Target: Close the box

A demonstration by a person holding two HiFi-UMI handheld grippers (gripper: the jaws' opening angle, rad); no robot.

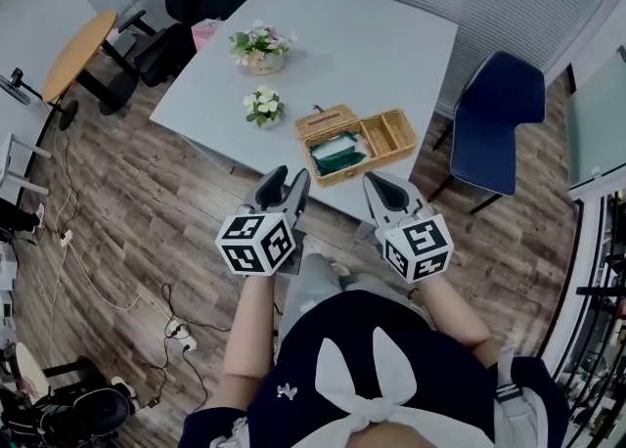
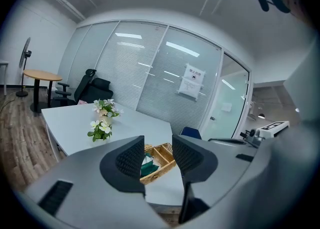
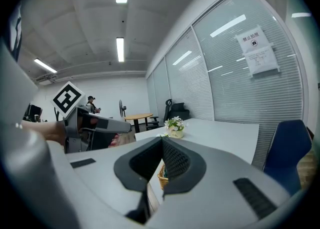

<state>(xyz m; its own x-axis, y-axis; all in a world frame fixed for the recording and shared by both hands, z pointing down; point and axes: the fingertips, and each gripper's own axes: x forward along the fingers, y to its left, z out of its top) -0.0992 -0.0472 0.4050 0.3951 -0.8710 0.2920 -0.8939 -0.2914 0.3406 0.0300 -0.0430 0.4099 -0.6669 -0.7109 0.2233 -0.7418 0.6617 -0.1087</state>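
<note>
Woven wicker box (image 1: pixel 364 168), rectangular, lid open, smooth grey table (image 1: pixel 372 45)

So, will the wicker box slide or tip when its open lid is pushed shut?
Probably it slides: the wicker box looks light and sits loose on the smooth table, near its edge. The woven lid seems stiff enough, perhaps slightly flexible. Tipping seems unlikely, since the box is low and wide.
</note>
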